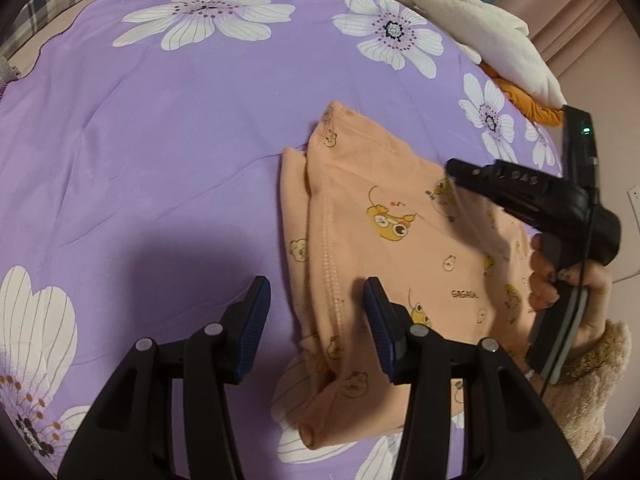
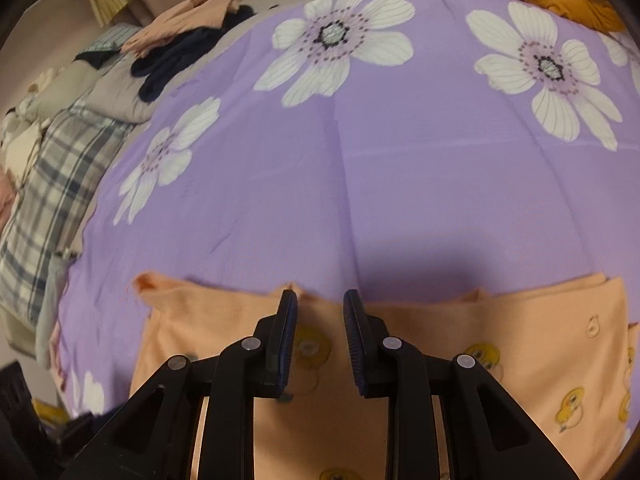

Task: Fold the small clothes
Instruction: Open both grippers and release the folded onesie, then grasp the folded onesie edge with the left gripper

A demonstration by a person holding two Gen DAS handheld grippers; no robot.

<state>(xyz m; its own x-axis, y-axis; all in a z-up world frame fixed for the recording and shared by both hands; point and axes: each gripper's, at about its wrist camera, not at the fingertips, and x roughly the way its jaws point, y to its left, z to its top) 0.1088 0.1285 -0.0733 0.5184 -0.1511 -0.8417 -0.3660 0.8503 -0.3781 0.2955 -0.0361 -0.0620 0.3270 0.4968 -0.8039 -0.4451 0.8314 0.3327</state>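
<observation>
One soft peach knit garment [image 1: 384,240], folded and printed with yellow cartoon animals, is spread on the purple floral bedsheet [image 1: 160,140]. The left gripper [image 1: 316,312] is held half-open above its stitched hem; the right gripper [image 2: 320,312] is held narrowly parted, empty.

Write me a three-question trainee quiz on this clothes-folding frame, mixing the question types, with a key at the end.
1. True or false: the left gripper has its pads pressed on the peach garment.
2. Multiple choice: the bedspread under the garment is A) purple with white flowers, B) plain grey, C) green striped.
3. Short answer: in the right wrist view, what lies behind the tips of the right gripper?

Key
1. False: the jaws stand apart and nothing is clamped between them; the garment's stitched edge merely shows through the gap.
2. A.
3. The far edge of the peach garment, with bare bedspread beyond; nothing is between the fingers.
</observation>
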